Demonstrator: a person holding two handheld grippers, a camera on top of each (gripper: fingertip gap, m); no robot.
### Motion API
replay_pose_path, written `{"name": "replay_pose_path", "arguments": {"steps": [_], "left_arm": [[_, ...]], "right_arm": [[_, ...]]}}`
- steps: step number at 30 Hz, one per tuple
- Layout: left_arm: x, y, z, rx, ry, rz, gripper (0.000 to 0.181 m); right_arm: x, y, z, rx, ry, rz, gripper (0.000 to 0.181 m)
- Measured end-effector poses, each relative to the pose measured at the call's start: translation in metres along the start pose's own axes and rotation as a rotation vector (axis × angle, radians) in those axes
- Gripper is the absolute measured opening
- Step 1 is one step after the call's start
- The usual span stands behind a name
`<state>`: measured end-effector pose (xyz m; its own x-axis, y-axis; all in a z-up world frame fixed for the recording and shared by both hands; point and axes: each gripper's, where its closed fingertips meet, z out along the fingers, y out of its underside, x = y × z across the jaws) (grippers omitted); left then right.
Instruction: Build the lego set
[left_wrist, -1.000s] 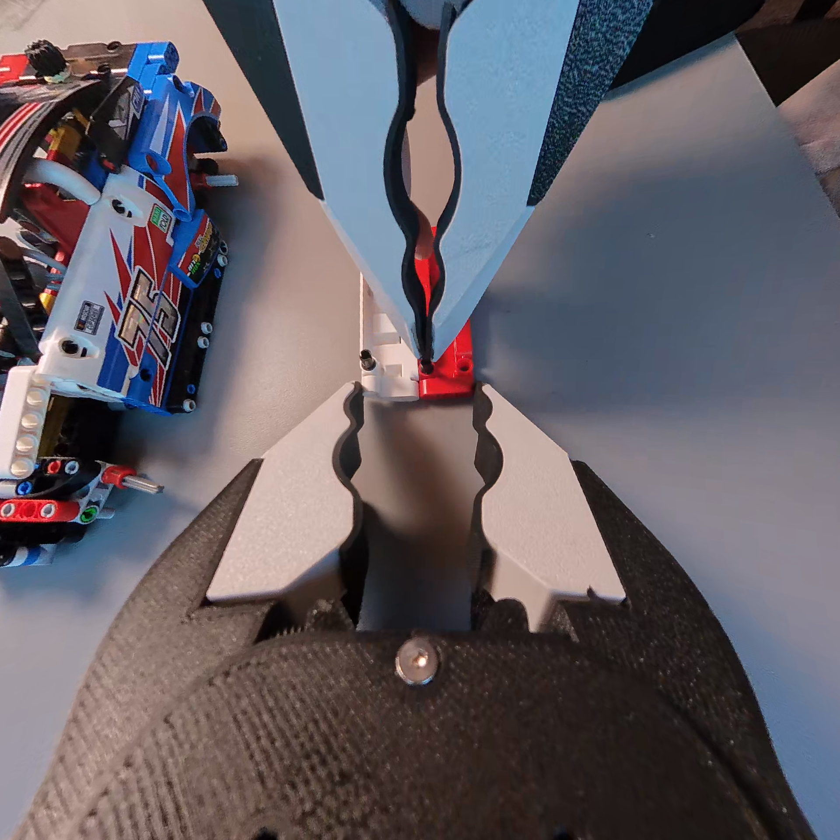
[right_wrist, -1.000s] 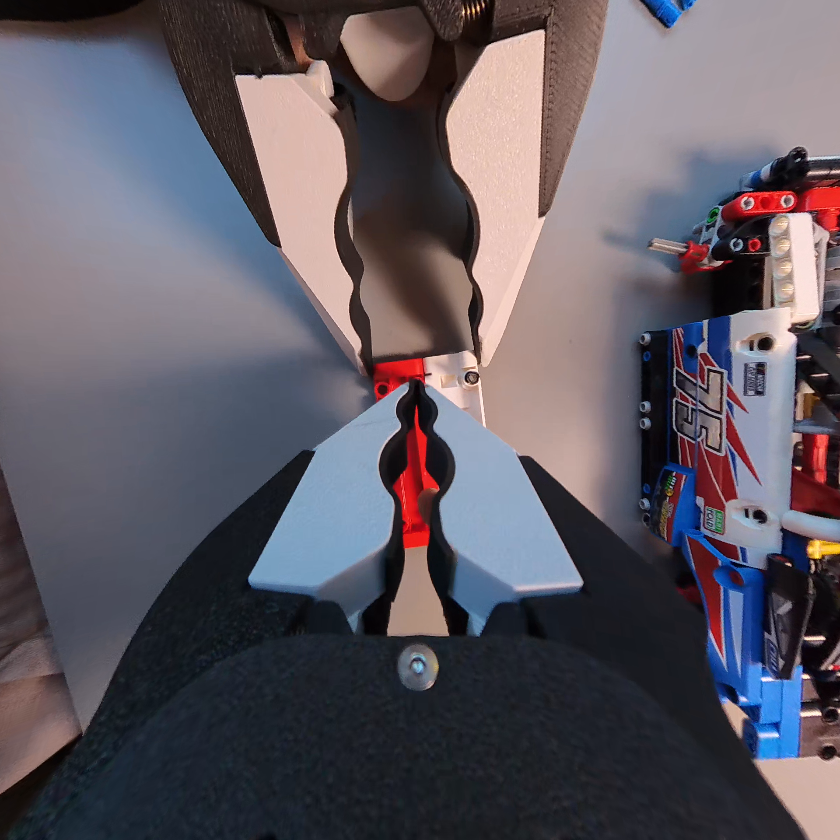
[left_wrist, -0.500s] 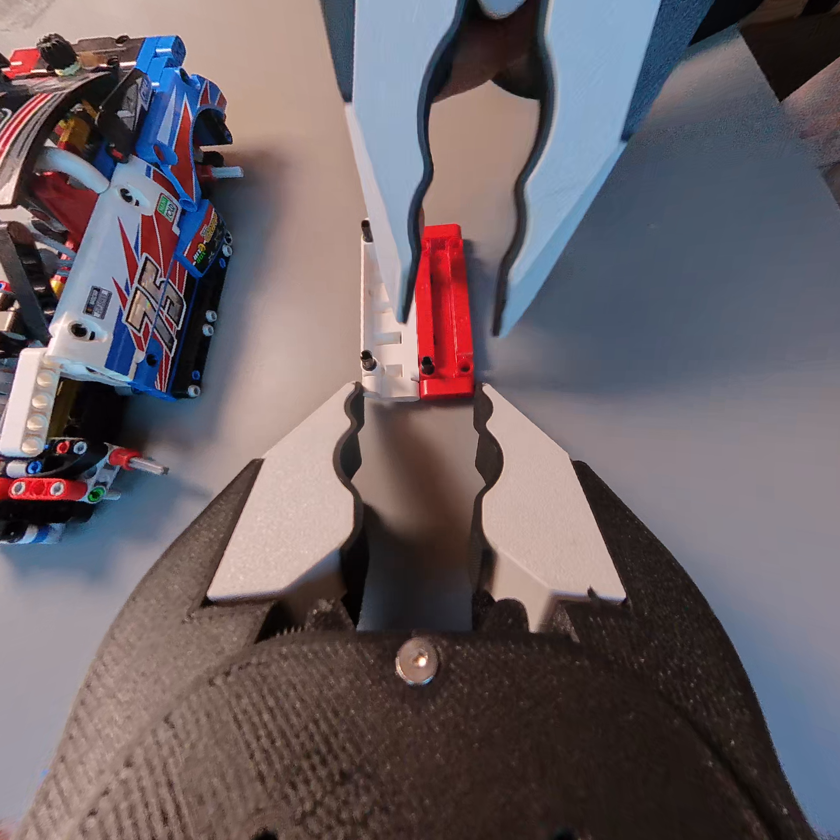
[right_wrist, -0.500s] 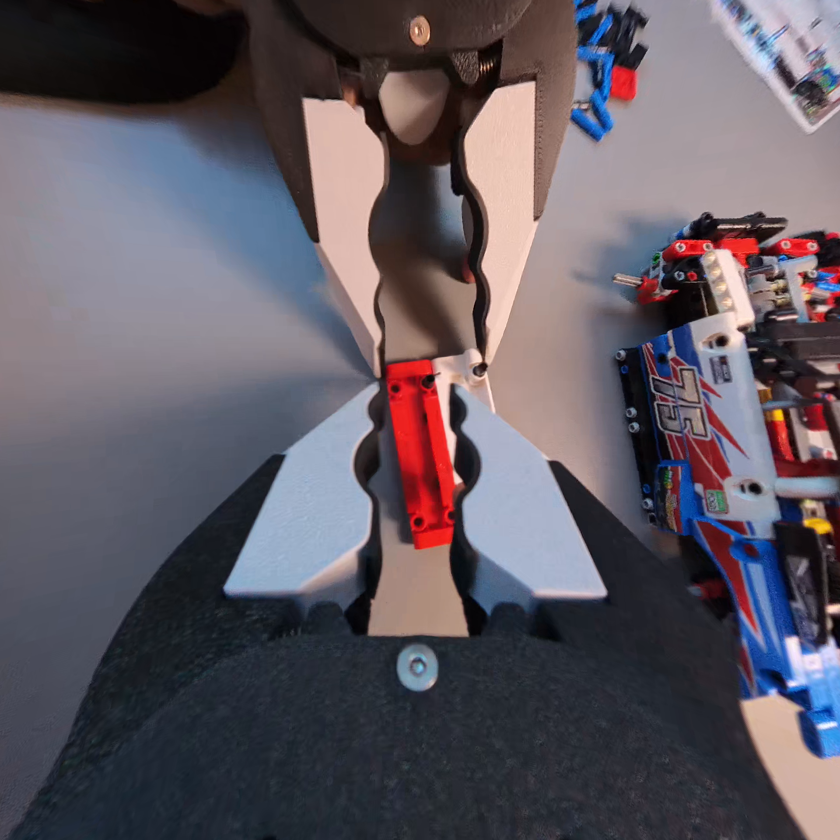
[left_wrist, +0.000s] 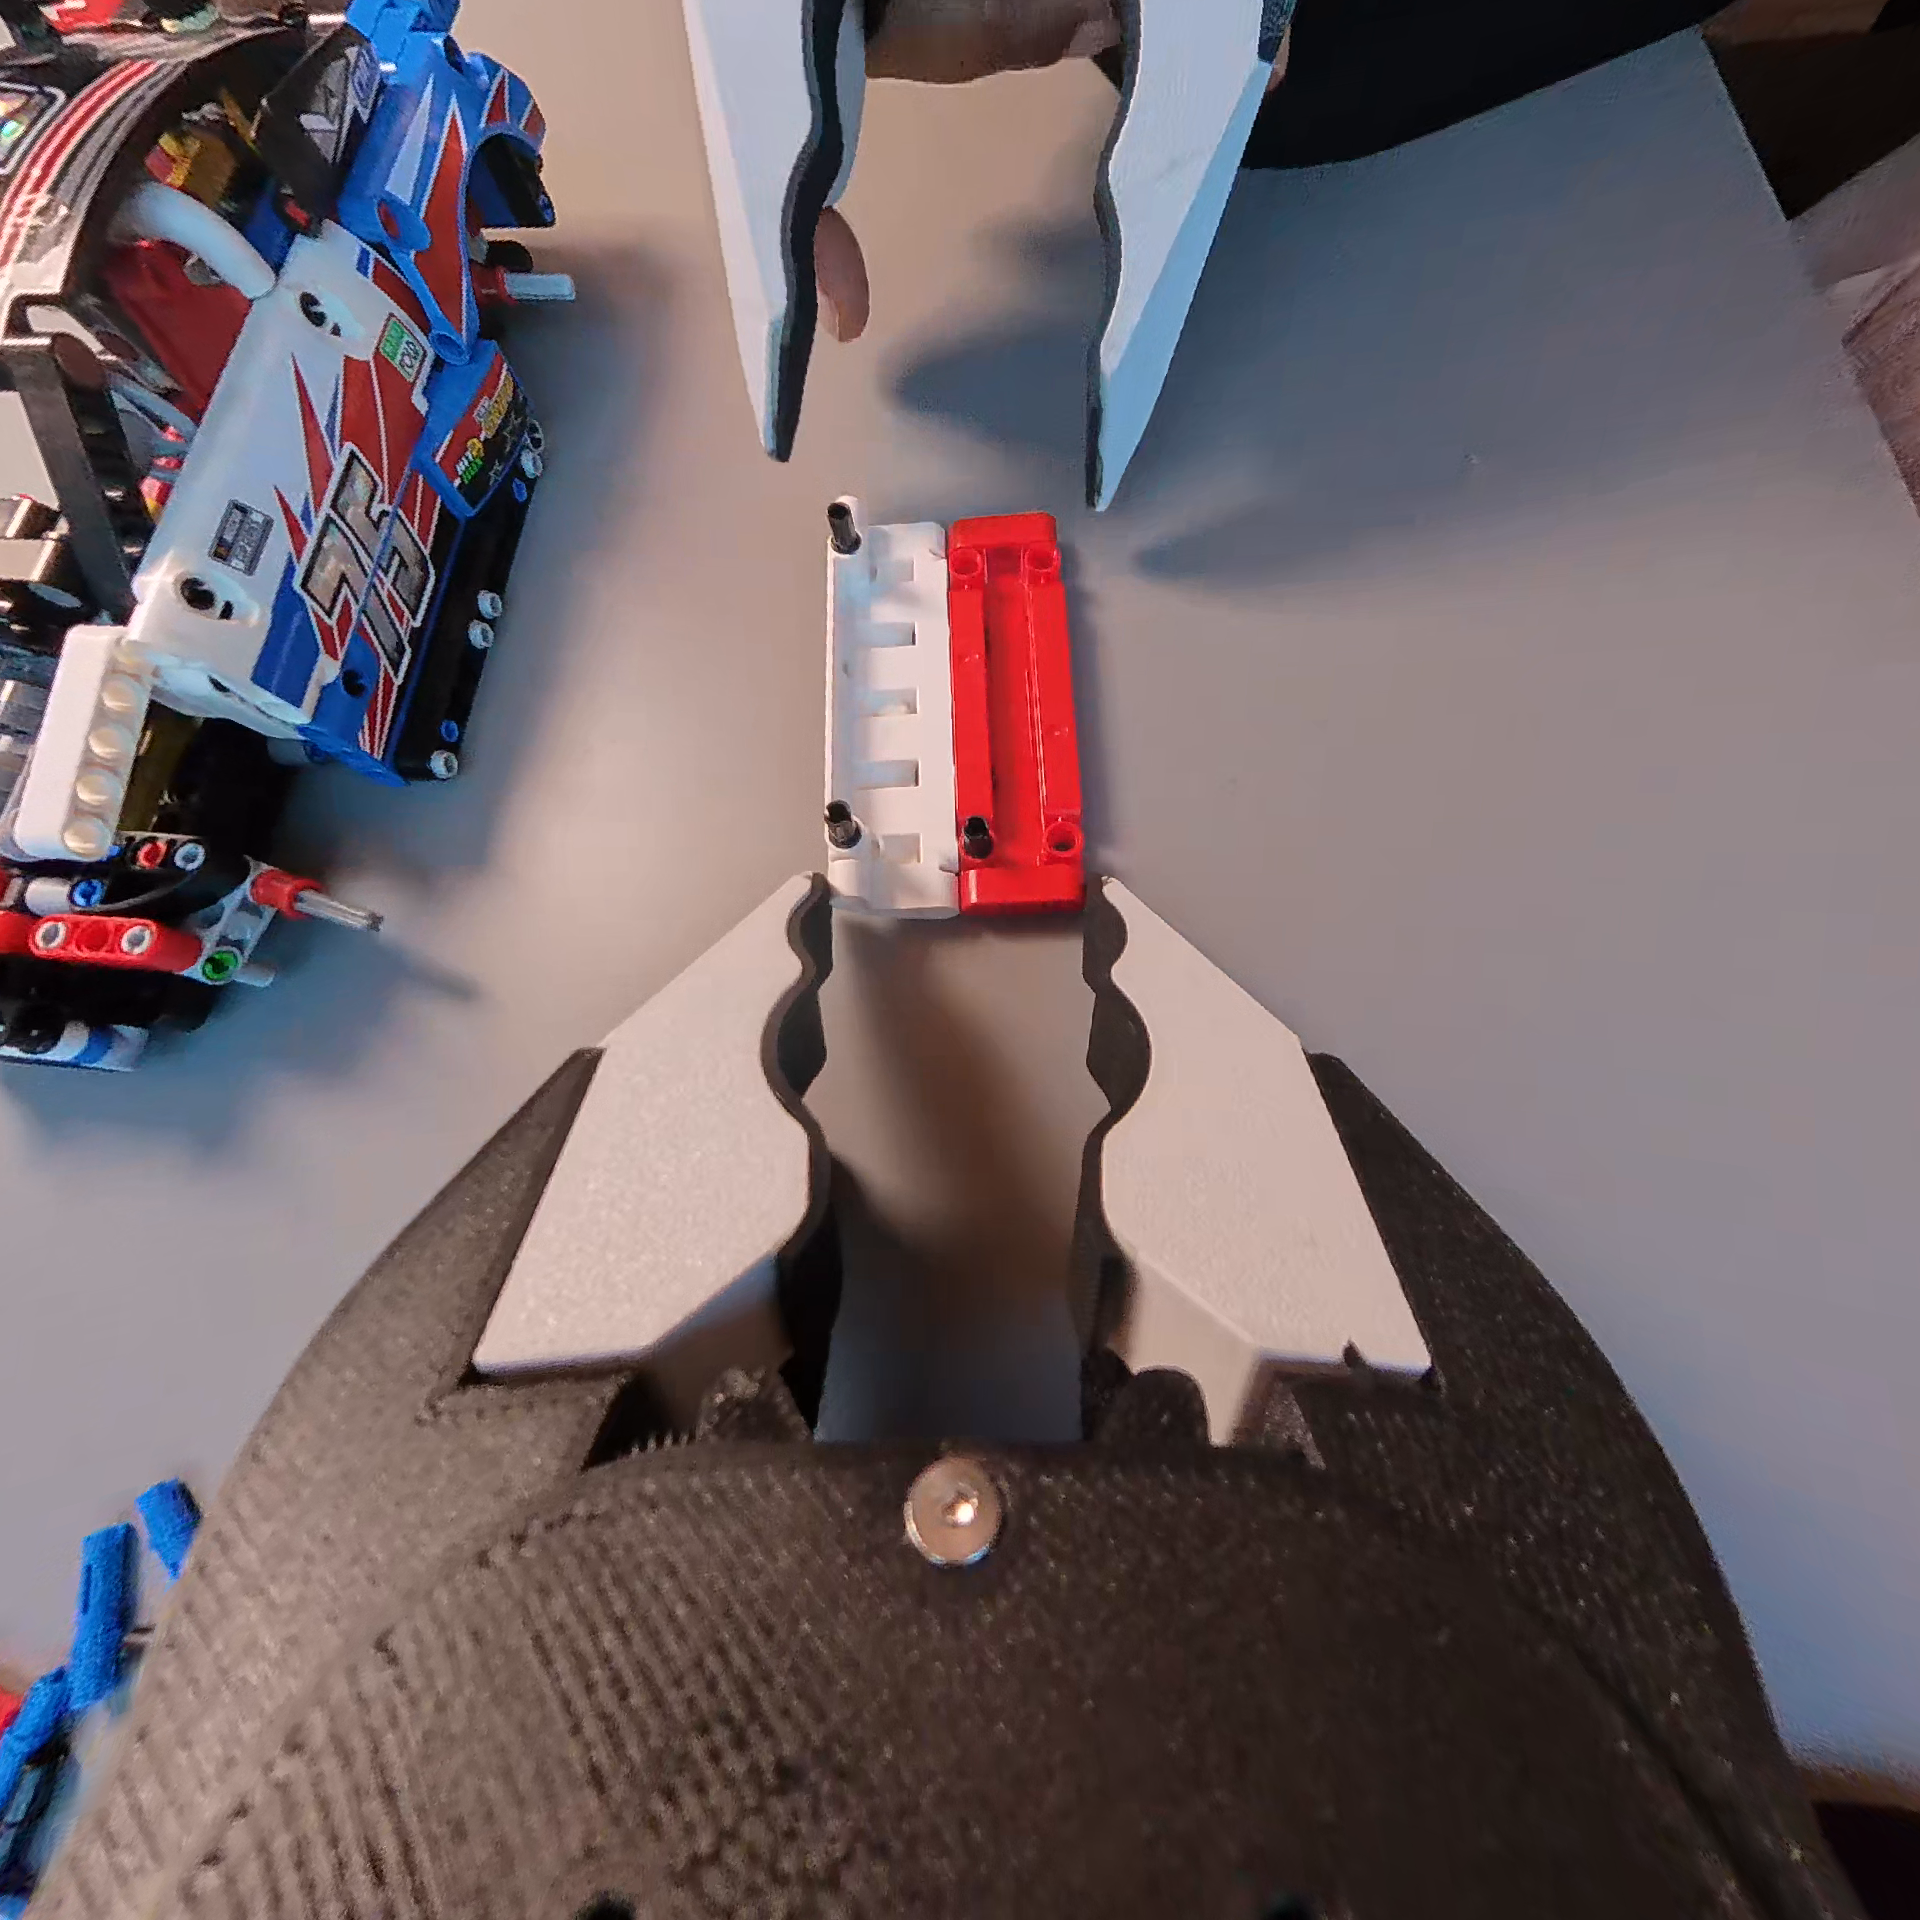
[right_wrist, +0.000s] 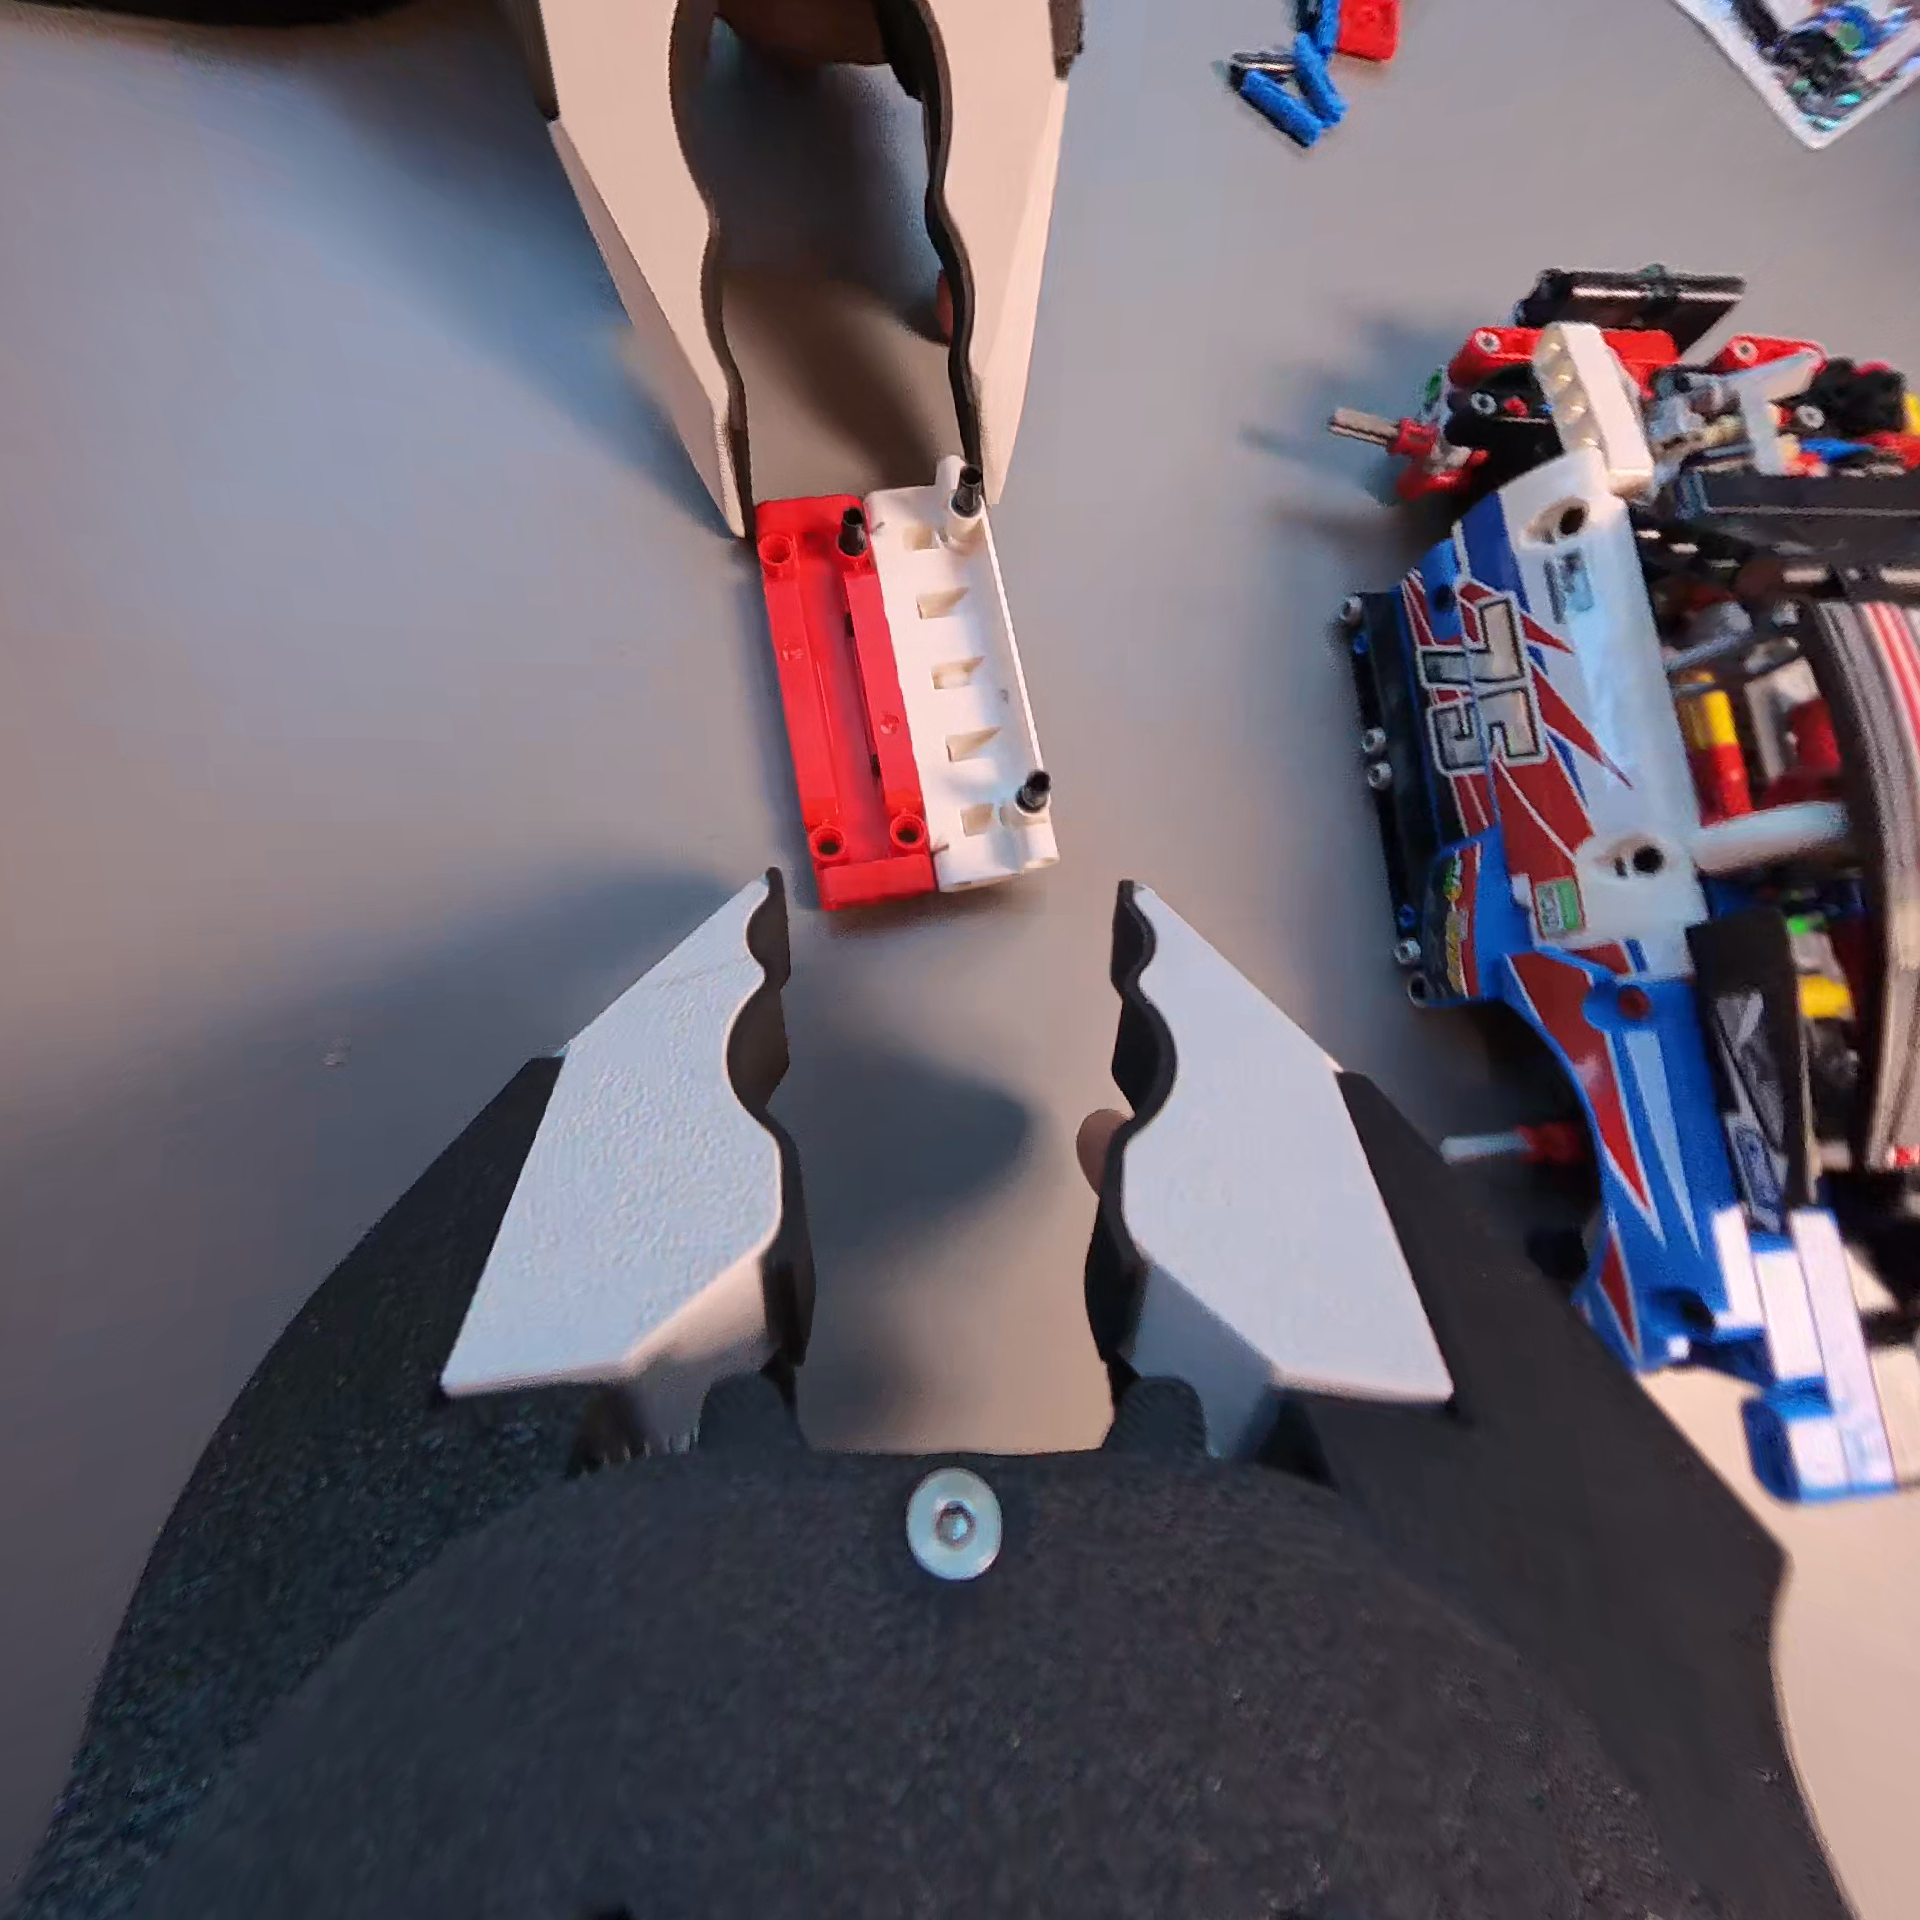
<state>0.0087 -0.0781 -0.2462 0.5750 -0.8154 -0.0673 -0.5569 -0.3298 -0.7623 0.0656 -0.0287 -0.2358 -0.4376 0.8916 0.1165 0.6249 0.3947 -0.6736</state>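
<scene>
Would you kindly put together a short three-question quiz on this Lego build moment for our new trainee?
1. True or false: the right gripper is closed on the red panel.
2. Which piece lies flush against the red panel? A) white slotted panel B) blue pins C) race car
3. Fill in: the left gripper has its fingertips at the near end of the joined panels, with jaws ____.

Key:
1. False; it is open and clear of the panel.
2. A.
3. Open.
</scene>
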Motion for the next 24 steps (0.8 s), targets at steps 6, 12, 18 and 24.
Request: {"name": "replay_pose_path", "arguments": {"steps": [6,12,18,24], "left_arm": [[-0.002,0.001,-0.001,-0.014,-0.037,-0.038,0.047],[-0.007,0.004,-0.004,-0.018,-0.066,-0.088,0.047],[-0.009,0.004,-0.018,0.024,-0.097,-0.159,0.057],[-0.05,-0.038,-0.073,0.406,-0.316,-0.273,0.053]], "right_arm": [[0.0,-0.004,0.02,-0.083,-0.143,-0.138,0.053],[0.011,-0.008,0.024,-0.043,-0.193,-0.169,0.048],[0.052,-0.068,-0.039,0.331,-0.087,-0.102,0.05],[0.233,-0.13,-0.152,0.718,0.561,0.021,0.019]]}}
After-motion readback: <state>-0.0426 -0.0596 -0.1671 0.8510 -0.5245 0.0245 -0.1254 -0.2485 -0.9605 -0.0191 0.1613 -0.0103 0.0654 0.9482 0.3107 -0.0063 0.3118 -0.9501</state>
